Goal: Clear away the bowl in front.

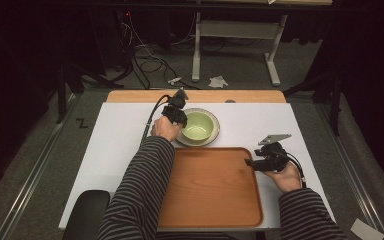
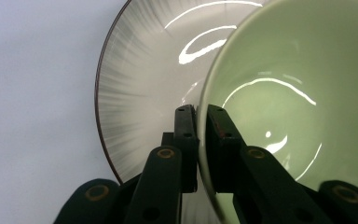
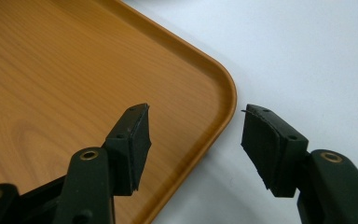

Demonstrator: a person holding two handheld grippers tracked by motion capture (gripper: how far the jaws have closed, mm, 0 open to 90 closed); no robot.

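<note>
White table (image 1: 120,135) on grey carpet (image 1: 25,150) — left gripper (image 2: 201,135) clamps the green bowl (image 2: 298,93), right gripper (image 3: 193,140) gapes empty.

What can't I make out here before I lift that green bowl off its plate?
- Left gripper, high view: its tips on the green bowl are too small to read.
- Plate, left gripper view: its right part lies behind the bowl.
- Bowl underside, both views: hidden by its own wall.
- Wooden tray, right gripper view: cut off by the edges; right gripper open over its corner.
</note>
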